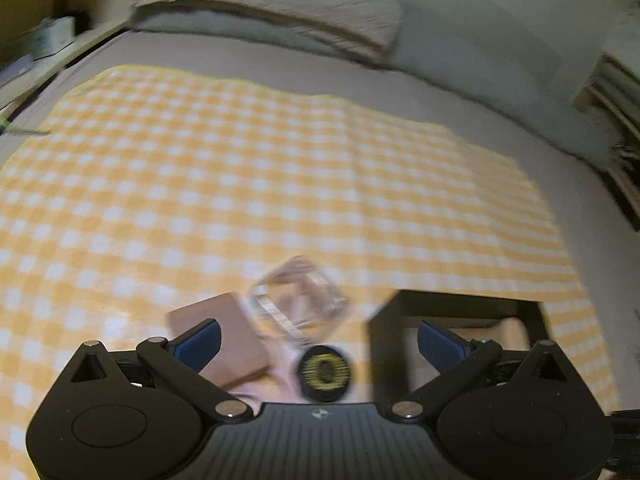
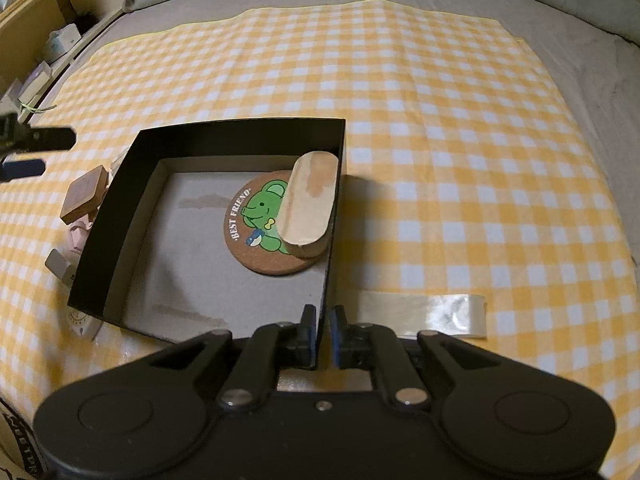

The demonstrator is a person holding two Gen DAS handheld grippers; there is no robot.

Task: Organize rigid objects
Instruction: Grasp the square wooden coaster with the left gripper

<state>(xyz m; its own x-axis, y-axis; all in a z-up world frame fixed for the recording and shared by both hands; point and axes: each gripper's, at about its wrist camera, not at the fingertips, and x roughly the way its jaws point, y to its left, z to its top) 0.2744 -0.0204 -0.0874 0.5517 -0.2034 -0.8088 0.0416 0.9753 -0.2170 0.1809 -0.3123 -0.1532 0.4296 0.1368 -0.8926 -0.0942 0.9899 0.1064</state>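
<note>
left gripper (image 1: 318, 338) spread wide, nothing held, clear cube (image 1: 298, 298) and round black piece (image 1: 325, 369) dead ahead between its fingers. right gripper (image 2: 323, 330) pinched on near wall of black box (image 2: 120, 216), so left clearly nearer the loose bits.

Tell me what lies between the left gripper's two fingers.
In the left wrist view, the open left hand-held gripper frames a clear plastic box, a black round disc below it, and part of a brown block.

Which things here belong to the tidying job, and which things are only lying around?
Part of the job: black box, cork coaster, oval wooden block, square wooden block, clear plastic case, round black lid.

Just lying about: checked cloth, pillow, strip of clear tape.
</note>
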